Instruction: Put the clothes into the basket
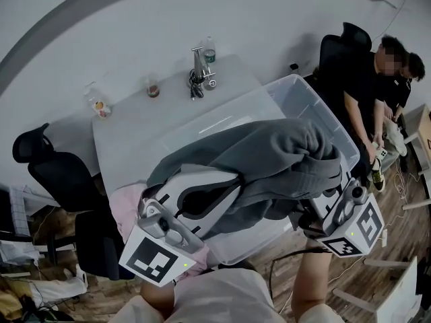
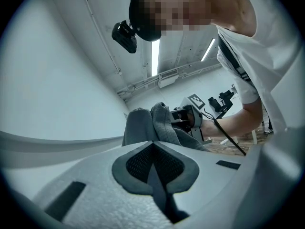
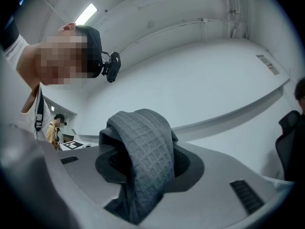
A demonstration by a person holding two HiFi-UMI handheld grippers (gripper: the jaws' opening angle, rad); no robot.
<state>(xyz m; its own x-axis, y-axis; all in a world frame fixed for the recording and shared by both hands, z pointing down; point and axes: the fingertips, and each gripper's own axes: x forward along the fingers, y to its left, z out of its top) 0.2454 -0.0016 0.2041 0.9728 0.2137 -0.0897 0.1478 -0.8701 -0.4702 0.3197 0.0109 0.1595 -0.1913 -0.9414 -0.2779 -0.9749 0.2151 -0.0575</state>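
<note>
Both claws hold up the grey garment (image 1: 276,153)
The left claw (image 2: 153,144) and right claw (image 3: 143,151) each pinch it; the basket (image 1: 316,96) lies just ahead, below, nearer the right claw

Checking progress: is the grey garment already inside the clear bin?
No, the grey garment hangs lifted in mid-air over the clear bin.

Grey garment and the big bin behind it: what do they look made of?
Grey garment: soft knitted fabric, matte, apparently waffle-textured; a grid of small squares shows across its folds. Bin: probably plastic, translucent whitish, smooth with a slight sheen; thin moulded walls and rounded rim.
</note>
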